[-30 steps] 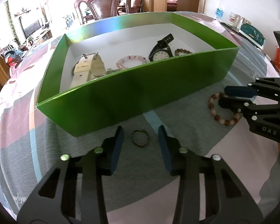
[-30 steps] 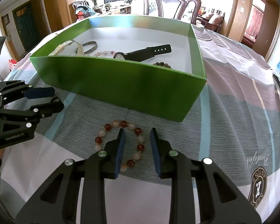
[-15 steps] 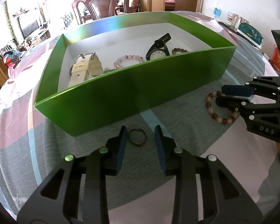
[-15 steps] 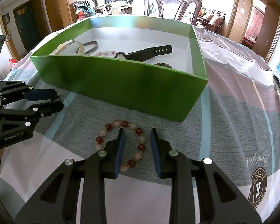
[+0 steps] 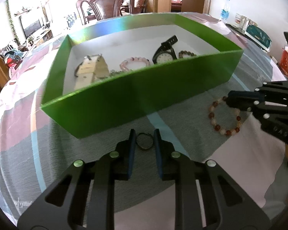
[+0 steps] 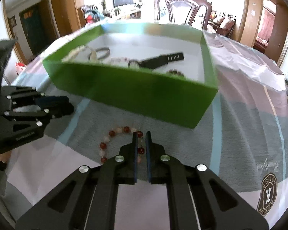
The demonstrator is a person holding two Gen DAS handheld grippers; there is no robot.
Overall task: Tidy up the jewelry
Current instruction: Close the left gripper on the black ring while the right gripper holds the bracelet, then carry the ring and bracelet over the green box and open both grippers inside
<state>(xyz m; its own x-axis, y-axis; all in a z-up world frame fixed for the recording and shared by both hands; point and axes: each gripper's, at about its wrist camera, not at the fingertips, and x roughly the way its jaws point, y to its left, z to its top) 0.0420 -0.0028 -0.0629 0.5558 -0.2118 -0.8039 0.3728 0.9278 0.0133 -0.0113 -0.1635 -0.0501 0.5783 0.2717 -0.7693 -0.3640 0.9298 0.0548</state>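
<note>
While both sets of jaws have just been closing, the right gripper [image 6: 141,136] pinches the beaded bracelet [image 6: 113,142]; the left gripper [image 5: 144,137] narrows around the dark ring [image 5: 144,143], seemingly not yet clamped. Beyond both, the green box [image 5: 163,88] awaits, so lifting likely follows.

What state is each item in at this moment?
Green box: open, on the cloth.
Black watch: in the box.
Pink bracelet: in the box.
Red bead bracelet: on the cloth, pinched by the right gripper.
Dark ring: on the cloth, between the closing jaws of the left gripper.
</note>
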